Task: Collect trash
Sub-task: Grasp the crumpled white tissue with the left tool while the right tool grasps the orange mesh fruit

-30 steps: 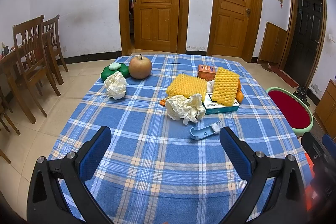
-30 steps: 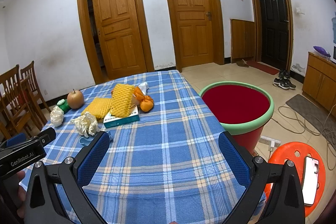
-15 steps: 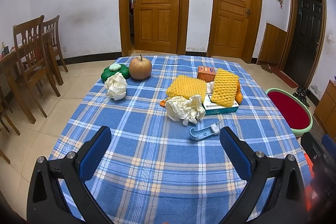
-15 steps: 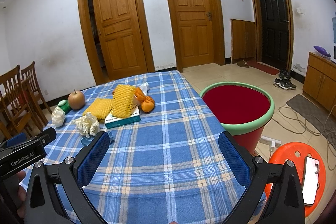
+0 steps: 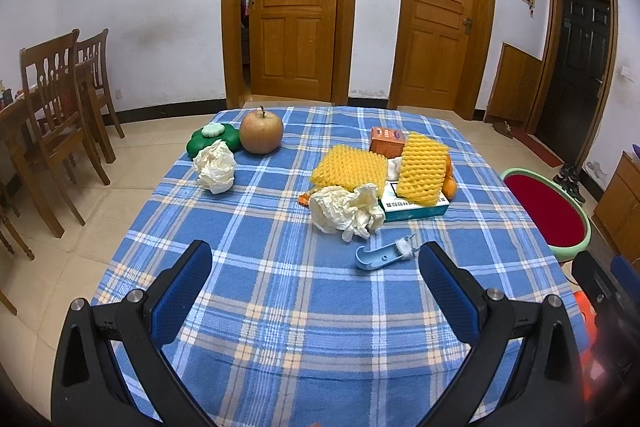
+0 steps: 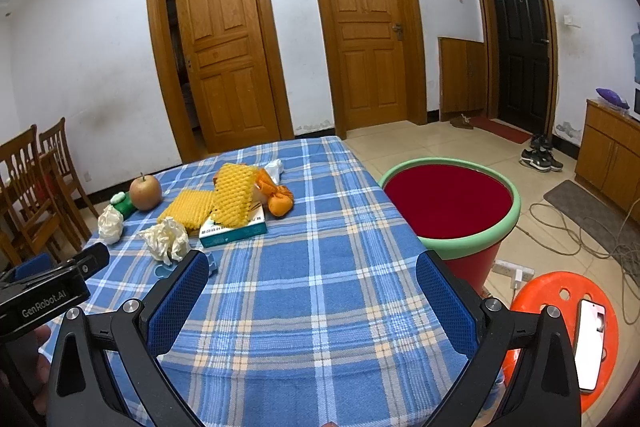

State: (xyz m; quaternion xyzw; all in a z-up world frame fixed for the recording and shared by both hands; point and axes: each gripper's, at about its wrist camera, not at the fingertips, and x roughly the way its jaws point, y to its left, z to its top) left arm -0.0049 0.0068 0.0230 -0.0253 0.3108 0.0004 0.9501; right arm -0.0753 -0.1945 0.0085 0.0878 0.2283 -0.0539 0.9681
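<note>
On the blue plaid tablecloth [image 5: 280,287] lie two crumpled tissues [image 5: 344,213] [image 5: 215,167], two yellow foam fruit nets [image 5: 350,173] [image 5: 424,169], orange peel [image 6: 278,199] and a small blue plastic piece [image 5: 380,255]. My left gripper [image 5: 314,267] hangs open over the near table, short of the blue piece. My right gripper [image 6: 312,275] is open over the table's right side, nothing between its fingers. A red bin with a green rim [image 6: 450,203] stands beside the table on the right.
An apple [image 5: 261,132], a green lid-shaped item [image 5: 212,139], an orange box [image 5: 386,141] and a teal-edged box [image 5: 416,205] share the table. Wooden chairs [image 5: 56,107] stand left. An orange stool with a phone [image 6: 588,339] and floor cables [image 6: 580,227] lie right.
Both views have shifted very slightly; the table objects sit a touch lower and nearer. Both grippers stay open and hold nothing.
</note>
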